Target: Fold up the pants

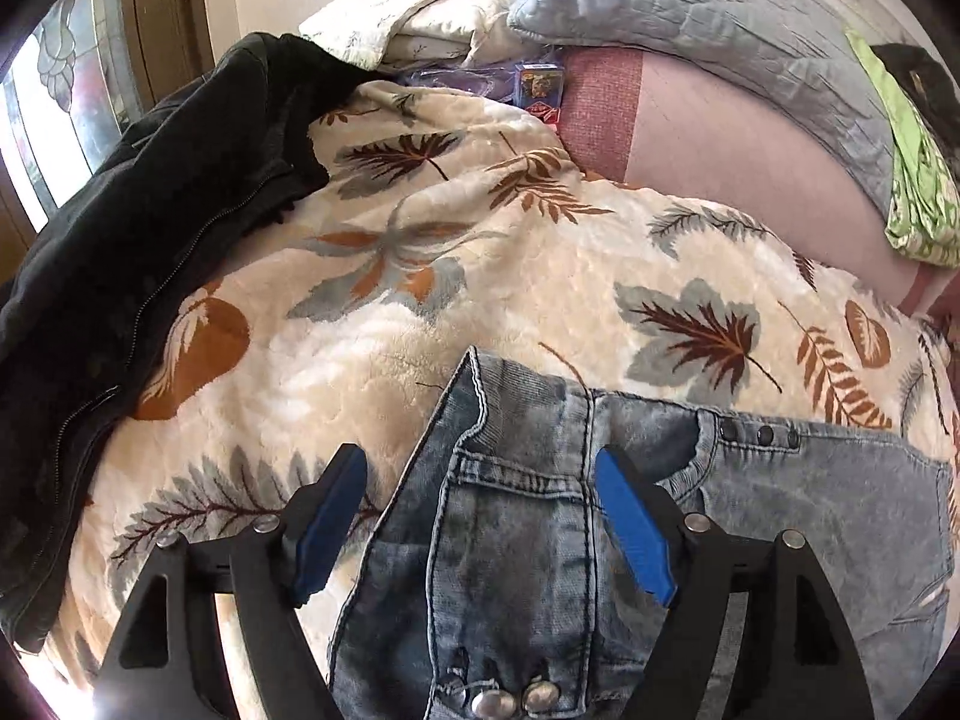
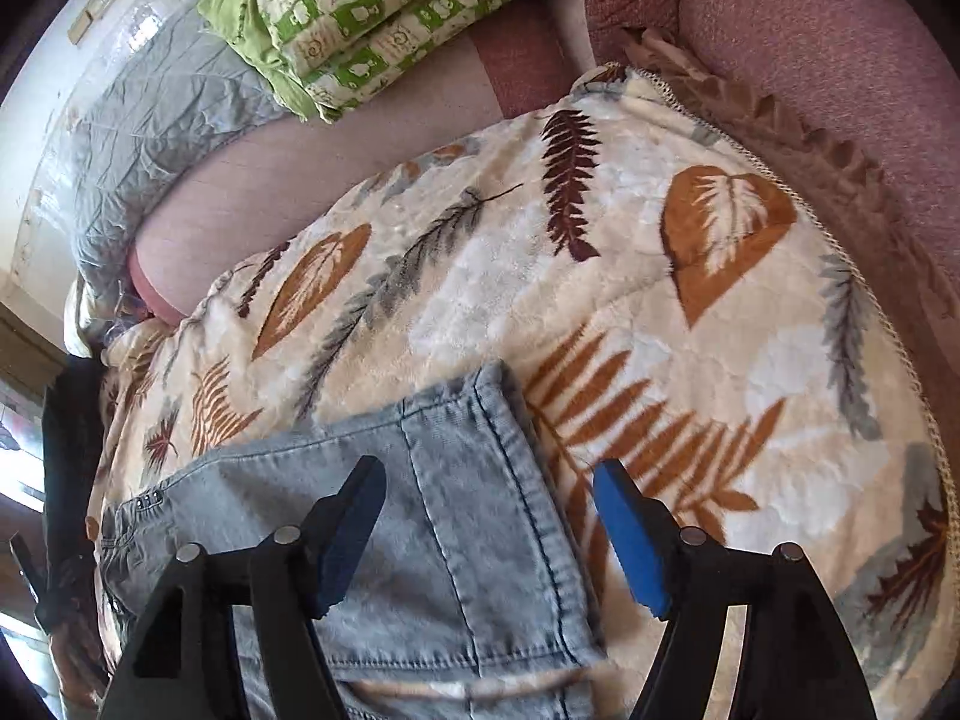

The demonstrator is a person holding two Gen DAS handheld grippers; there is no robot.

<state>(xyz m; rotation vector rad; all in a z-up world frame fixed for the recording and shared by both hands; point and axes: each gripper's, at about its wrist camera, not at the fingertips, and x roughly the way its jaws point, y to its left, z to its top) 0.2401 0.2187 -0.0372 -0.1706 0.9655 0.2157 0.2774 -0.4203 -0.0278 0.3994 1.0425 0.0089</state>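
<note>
Under wide left tongs (image 1: 480, 474) jeans (image 1: 516, 516) waistband snaps; under wide right tongs (image 2: 489, 486) only hem

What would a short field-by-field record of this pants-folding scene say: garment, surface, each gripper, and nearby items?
garment: light blue jeans, lying on the blanket
surface: leaf-print blanket on a pink sofa
left gripper: jaws open, over the waistband end
right gripper: jaws open, over the hem end
nearby: black jacket, grey quilted pillow, green patterned cushion
</note>
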